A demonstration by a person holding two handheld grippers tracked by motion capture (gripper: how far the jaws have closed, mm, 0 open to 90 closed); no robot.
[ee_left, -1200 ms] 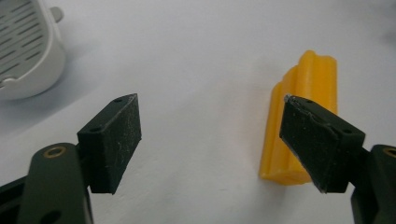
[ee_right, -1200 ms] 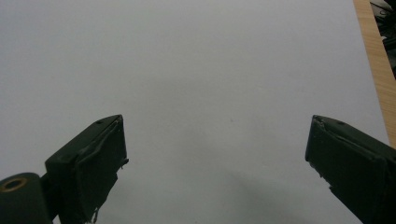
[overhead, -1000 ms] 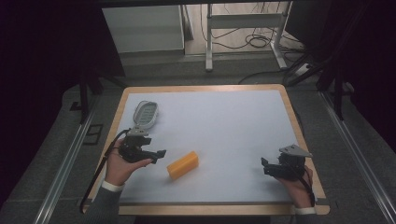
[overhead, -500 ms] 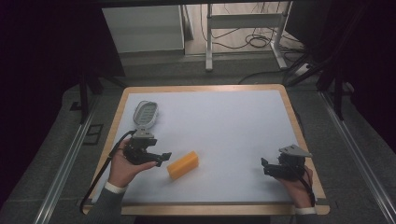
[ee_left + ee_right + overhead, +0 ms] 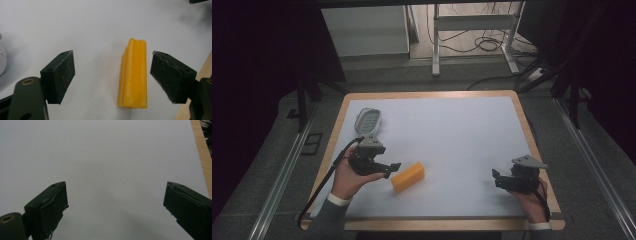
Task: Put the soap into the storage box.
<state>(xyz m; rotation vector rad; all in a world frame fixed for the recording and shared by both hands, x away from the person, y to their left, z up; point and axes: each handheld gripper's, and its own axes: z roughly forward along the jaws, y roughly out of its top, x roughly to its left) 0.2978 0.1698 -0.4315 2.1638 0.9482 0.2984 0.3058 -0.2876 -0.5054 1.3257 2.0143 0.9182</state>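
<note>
Yellow block lying on the white table, left gripper wide apart around it, not touching, right gripper wide apart over bare table, holding nothing

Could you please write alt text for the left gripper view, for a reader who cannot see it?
An orange block lies on a white table surface between the two open black jaws of the left gripper, nearer the right-hand jaw and not touched by either. A rounded pale object peeks in at the left edge, and a strip of wooden table border shows at lower right.
</note>
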